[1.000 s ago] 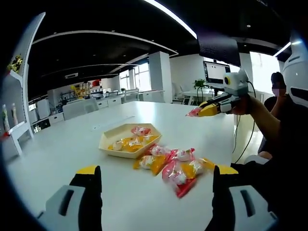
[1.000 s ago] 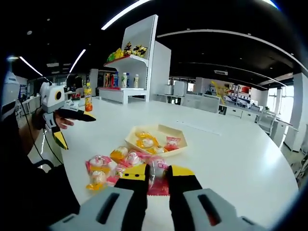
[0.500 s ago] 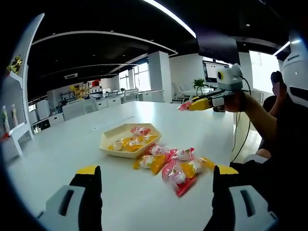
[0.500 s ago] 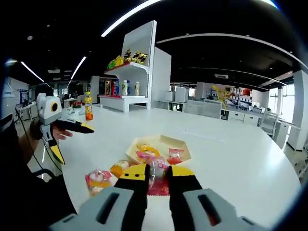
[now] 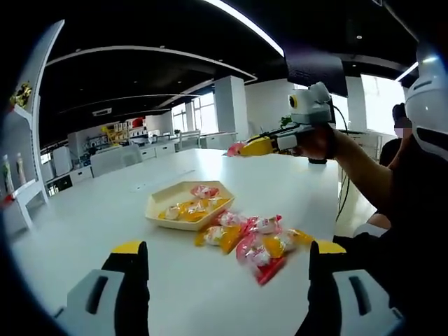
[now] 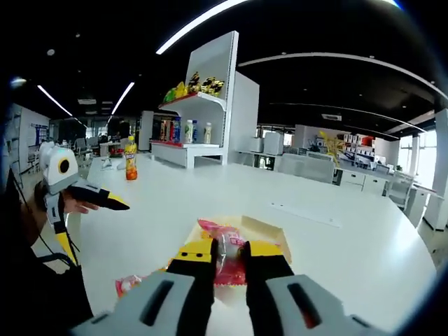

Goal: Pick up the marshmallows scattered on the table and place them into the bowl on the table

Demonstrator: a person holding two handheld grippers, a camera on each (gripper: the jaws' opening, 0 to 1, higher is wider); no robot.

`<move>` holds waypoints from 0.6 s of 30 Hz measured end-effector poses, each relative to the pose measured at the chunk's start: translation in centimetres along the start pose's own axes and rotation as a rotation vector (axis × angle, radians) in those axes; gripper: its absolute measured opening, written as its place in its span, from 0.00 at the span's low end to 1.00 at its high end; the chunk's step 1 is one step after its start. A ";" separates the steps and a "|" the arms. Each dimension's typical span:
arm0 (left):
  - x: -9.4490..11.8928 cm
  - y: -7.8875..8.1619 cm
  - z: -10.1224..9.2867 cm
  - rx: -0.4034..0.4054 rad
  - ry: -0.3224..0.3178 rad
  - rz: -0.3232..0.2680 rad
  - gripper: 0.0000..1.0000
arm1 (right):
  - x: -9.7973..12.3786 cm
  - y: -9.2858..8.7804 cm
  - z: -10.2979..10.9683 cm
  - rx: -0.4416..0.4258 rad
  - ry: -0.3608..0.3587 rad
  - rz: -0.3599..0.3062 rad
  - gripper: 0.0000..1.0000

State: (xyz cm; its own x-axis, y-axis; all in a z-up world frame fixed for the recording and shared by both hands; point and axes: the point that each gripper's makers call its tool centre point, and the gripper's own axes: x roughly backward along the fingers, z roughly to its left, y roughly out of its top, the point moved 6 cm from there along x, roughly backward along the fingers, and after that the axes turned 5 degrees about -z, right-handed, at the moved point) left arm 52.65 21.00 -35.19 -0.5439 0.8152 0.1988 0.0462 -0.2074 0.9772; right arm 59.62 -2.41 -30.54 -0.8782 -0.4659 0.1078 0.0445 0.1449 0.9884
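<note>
The left gripper view is showing the whole spread on the white table [image 5: 91, 210]: a shallow, cream-coloured, angular bowl [image 5: 189, 205] sitting well in from the table's edges, already holding several crinkly wrapped marshmallows in yellow and pink. Just beside the bowl, on the side nearer the left claw [image 5: 227, 252], a loose pile of marshmallows [image 5: 255, 241] is lying on the bare table, in shiny plastic packets coloured red, pink and orange. The left claw's yellow-tipped black jaws are standing wide apart with nothing between them, and the pile is lying ahead of them, apart from both tips.

The same view is catching the right claw [image 5: 245, 148] up in the air beyond the bowl, held in a person's hand [image 5: 315, 140], with a bit of pink wrapper poking out at its tip.

The right gripper view is giving the close look: its jaws are pinched narrow on a single marshmallow packet [image 6: 225, 245], clear plastic with pink-red ends and a pale lump inside. The bowl [image 6: 269, 234] is lying directly below and behind that packet. One more pink packet [image 6: 127, 283] is peeking out on the table beside the jaws. Off toward the table's far edge an orange drink bottle [image 6: 131, 158] is standing upright, and the left claw [image 6: 91, 217] is hanging open there.
</note>
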 end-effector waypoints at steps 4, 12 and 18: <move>-0.1 0.1 -0.1 0.001 -0.006 0.000 0.94 | -2.3 -0.1 -0.6 0.012 -0.022 0.013 0.14; 0.2 -0.4 0.3 -0.031 0.011 0.027 0.93 | -7.0 -1.7 -0.6 -0.011 -0.045 0.054 0.13; 0.7 -0.6 0.4 -0.013 0.019 0.023 0.94 | -10.3 -2.0 -0.2 0.230 -0.068 0.082 0.13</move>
State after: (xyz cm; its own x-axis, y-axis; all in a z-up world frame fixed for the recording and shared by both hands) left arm 52.55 21.92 -35.59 -0.5587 0.7998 0.2196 0.0481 -0.2330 0.9713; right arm 68.69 1.94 -33.62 -0.9065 -0.3858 0.1716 0.0141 0.3785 0.9255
